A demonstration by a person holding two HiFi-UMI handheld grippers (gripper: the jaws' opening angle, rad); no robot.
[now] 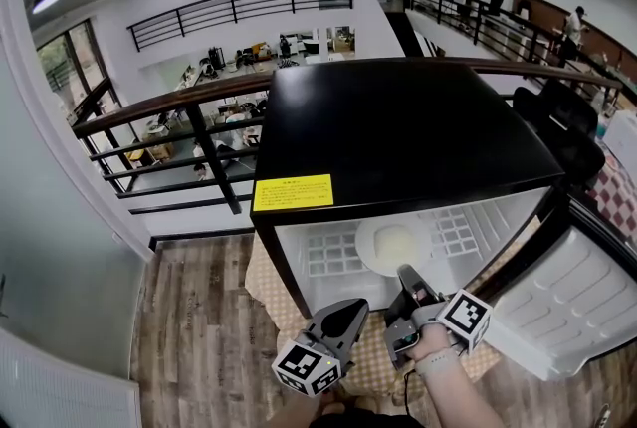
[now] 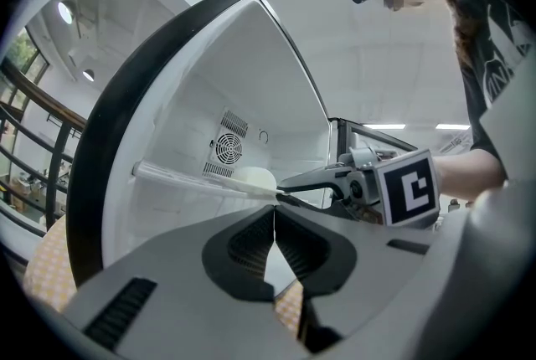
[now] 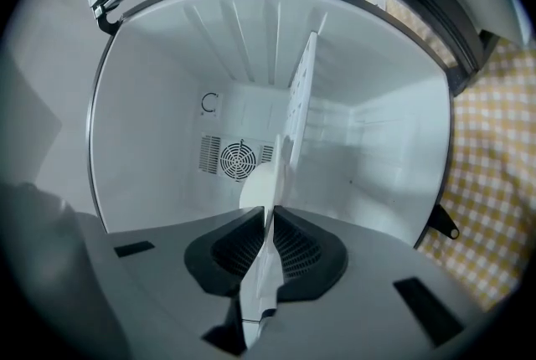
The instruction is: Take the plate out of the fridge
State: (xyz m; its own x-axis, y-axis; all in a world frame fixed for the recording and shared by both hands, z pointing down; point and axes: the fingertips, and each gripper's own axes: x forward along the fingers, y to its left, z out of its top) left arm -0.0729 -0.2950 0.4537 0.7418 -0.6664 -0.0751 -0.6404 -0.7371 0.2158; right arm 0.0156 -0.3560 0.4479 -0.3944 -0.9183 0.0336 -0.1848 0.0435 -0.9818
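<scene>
Right gripper view is giving me what the others are not. The right gripper [image 3: 270, 220] is lying turned on its side, jaws pinching narrow on the rim of the white plate [image 3: 261, 182]. The plate is sitting on the fridge shelf [image 3: 300, 99], in front of the round fan grille [image 3: 237, 157].

Head view is supplying the wider scene. The black-topped mini fridge [image 1: 398, 127] is standing on a yellow checked cloth [image 1: 261, 279] with its door [image 1: 567, 302] swung open to the right. The person's right hand [image 1: 435, 344] is reaching that gripper in to the plate's near edge.

I am seeing the left gripper [image 1: 353, 309] hanging low just outside the opening, beside the right one. Left gripper view is showing its jaws pressed together with nothing between them.
</scene>
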